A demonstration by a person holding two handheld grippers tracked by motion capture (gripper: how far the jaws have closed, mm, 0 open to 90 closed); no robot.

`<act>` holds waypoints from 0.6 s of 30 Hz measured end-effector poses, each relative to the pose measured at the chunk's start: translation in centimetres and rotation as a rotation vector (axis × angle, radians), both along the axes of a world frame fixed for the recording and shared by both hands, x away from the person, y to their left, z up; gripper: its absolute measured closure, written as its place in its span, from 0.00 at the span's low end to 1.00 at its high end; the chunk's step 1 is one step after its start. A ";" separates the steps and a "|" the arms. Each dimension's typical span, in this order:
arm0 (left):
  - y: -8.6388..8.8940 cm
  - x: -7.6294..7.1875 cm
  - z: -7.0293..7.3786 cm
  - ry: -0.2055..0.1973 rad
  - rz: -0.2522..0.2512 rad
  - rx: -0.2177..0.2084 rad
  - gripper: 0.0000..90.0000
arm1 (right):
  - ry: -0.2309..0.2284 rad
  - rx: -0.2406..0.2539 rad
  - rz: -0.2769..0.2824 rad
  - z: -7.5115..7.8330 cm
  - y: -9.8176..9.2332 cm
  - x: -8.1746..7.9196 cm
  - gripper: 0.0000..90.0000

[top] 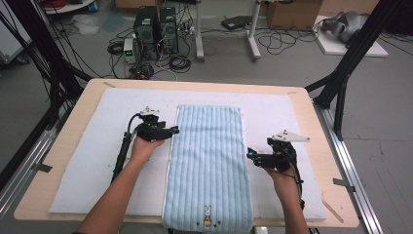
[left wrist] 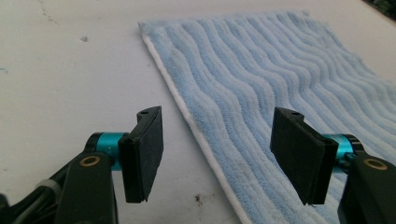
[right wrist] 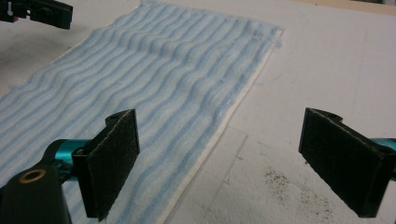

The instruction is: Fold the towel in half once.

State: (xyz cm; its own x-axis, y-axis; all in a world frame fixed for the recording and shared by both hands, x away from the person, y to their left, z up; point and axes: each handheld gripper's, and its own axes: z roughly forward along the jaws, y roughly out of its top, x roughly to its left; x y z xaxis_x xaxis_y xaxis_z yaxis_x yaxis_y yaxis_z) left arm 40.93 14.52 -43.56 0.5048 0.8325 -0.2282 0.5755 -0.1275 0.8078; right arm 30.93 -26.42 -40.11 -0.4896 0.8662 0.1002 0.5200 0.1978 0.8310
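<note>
I hold my left tongs [top: 171,130] and right tongs [top: 251,155] apart, each straddling a long edge of the light blue ribbed terry towel [top: 208,161] lying flat on the white-padded wooden table [top: 92,151]. Next, I judge, both must pinch those edges. Cables litter the grey floor [top: 384,122] beyond.

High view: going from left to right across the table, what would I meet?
White mat → left gripper → blue striped towel → right gripper → bare wooden table edge.
</note>
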 end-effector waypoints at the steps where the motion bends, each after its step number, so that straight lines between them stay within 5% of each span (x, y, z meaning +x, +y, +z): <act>1: -0.3 0.0 -0.2 0.002 0.004 0.007 0.42 | -0.003 -0.009 0.000 0.0 0.0 0.0 0.13; 6: -1.6 -0.2 -1.1 0.026 -0.029 0.094 0.49 | -0.001 -0.011 -0.006 0.0 0.1 0.0 0.13; 11: -2.8 -0.7 -1.2 -0.021 -0.043 0.214 0.57 | 0.001 -0.010 -0.019 0.0 0.1 0.1 0.13; 18: -2.9 -0.8 -1.1 0.000 -0.074 0.192 0.93 | 0.013 -0.030 -0.039 -0.3 0.5 0.9 0.13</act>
State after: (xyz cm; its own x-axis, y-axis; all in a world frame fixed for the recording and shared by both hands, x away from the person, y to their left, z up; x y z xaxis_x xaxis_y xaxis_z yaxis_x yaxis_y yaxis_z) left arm 40.14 11.58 -44.64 0.5663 0.8213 -0.0693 0.5589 -0.3208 0.7647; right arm 31.80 -25.91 -40.40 -0.4543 0.8873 0.0799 0.5386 0.2022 0.8179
